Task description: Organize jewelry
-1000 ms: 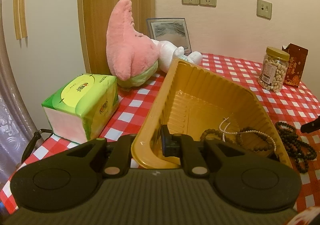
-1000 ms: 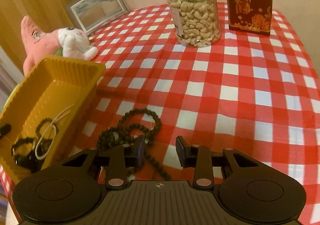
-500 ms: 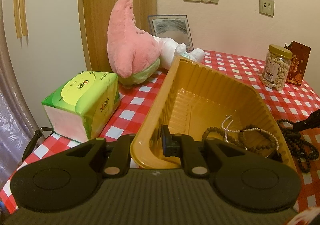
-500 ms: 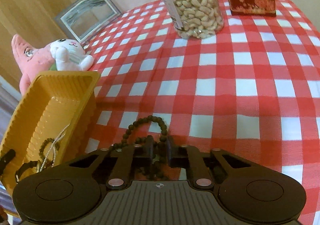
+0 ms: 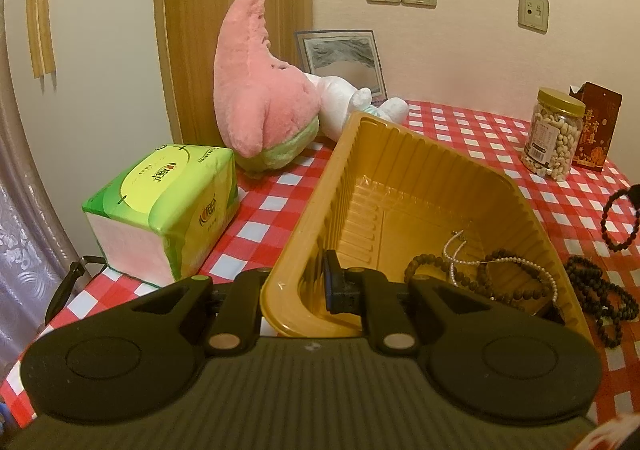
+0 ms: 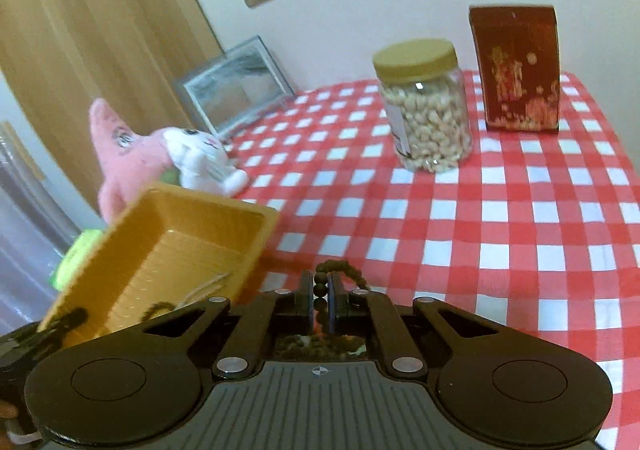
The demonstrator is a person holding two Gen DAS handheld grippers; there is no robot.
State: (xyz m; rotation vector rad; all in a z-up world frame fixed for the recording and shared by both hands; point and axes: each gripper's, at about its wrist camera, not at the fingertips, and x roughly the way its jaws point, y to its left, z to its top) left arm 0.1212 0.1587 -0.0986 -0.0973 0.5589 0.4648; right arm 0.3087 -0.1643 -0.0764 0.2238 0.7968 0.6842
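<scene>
My left gripper [image 5: 298,292] is shut on the near rim of the yellow plastic tray [image 5: 404,186], holding it tilted up. Inside the tray lie a brown bead bracelet [image 5: 428,264] and a white pearl string [image 5: 516,264]. My right gripper [image 6: 320,290] is shut on a strand of the dark bead necklace [image 6: 344,270], lifted off the cloth. In the left wrist view a loop of the dark bead necklace [image 5: 614,220] hangs at the right edge, while the rest trails on the cloth beside the tray.
A red-checked tablecloth [image 6: 500,218] covers the table. A nut jar [image 6: 424,106] and a dark red box [image 6: 518,66] stand at the back right. A pink plush [image 5: 260,90], a picture frame [image 5: 340,58] and a green tissue pack [image 5: 168,206] sit left of the tray.
My right gripper closed on the dark bead necklace and rose, pulling a loop of it up off the cloth. The left gripper kept hold of the tray rim without moving.
</scene>
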